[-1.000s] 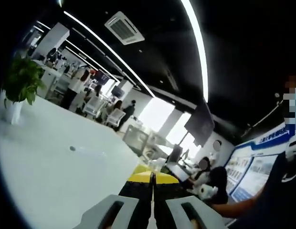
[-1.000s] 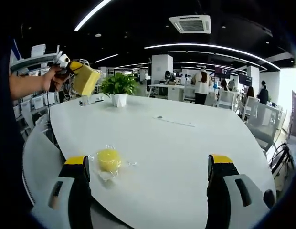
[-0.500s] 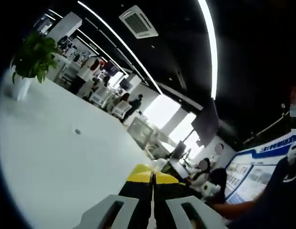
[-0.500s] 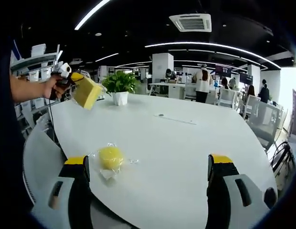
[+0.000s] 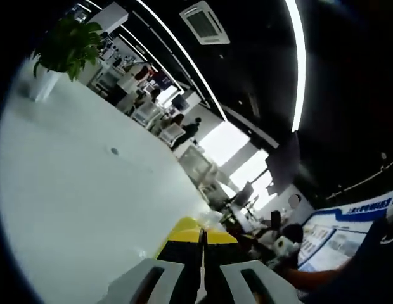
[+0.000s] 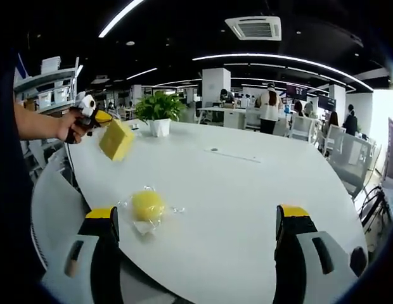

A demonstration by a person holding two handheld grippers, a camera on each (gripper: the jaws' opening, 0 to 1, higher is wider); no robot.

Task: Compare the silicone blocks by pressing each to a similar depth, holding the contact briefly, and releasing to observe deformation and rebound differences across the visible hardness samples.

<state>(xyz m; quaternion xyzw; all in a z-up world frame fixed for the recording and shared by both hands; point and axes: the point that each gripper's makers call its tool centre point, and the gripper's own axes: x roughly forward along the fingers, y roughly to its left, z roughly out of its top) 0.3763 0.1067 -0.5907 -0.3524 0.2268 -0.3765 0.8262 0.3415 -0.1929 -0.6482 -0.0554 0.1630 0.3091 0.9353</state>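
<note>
In the right gripper view a person's hand holds my left gripper (image 6: 95, 119) at the left, above the white table (image 6: 247, 190). It is shut on a yellow silicone block (image 6: 116, 140), which hangs tilted just over the table's far left part. In the left gripper view the jaws of this gripper (image 5: 201, 235) stand pressed together with the yellow block (image 5: 193, 229) at their tips. A round yellow silicone piece in clear wrap (image 6: 147, 206) lies on the table near my right gripper's left jaw. My right gripper (image 6: 198, 215) is wide open, with nothing between its jaws.
A potted plant (image 6: 160, 113) stands at the table's far side, and this plant (image 5: 63, 44) also shows in the left gripper view beside the table (image 5: 70, 190). Behind it are desks, chairs and several people. Shelves stand at the left.
The left gripper has come down and slightly right with the yellow block, from above the plant's level to just over the table. The right gripper has stayed still and open.
</note>
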